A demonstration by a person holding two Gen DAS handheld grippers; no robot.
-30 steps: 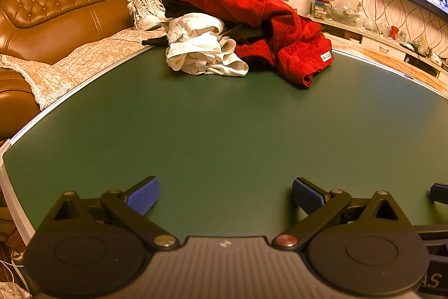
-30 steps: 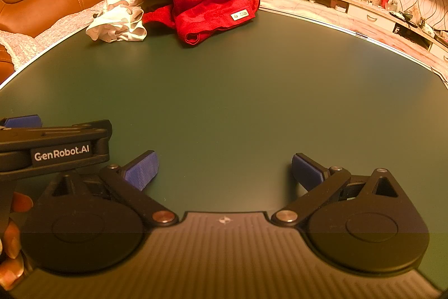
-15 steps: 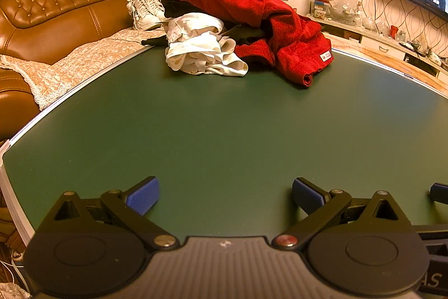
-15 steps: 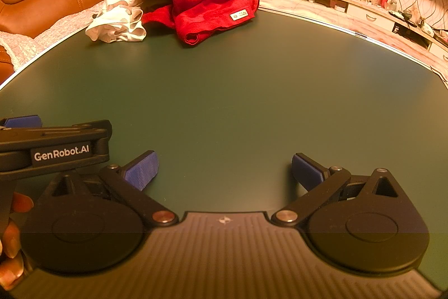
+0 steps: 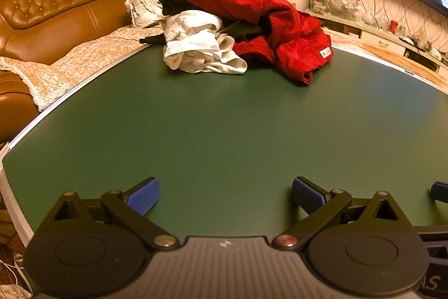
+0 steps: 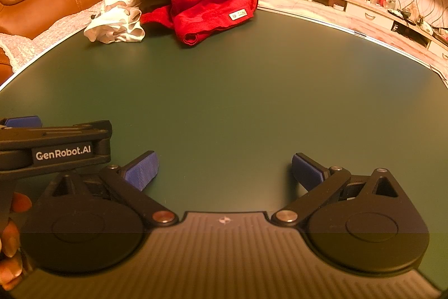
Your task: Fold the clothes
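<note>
Left gripper (image 5: 225,195): 2 blue fingers (image 5: 142,195) spread wide, empty. Right gripper (image 6: 224,171): 2 fingers (image 6: 141,170) spread wide, empty; both low over green bench (image 5: 224,125). Far edge: 1 red towel (image 5: 252,7), 1 crumpled white garment (image 5: 198,46), touching. Beyond: 1 brown sofa (image 5: 56,7).

Red towel (image 5: 252,7), white garment (image 5: 201,49), dark green table (image 5: 224,131), blue-padded claws.

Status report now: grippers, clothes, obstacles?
Left gripper, right gripper open, empty. Crumpled red towel, white garment unfolded, far edge of green table. Path clear.
</note>
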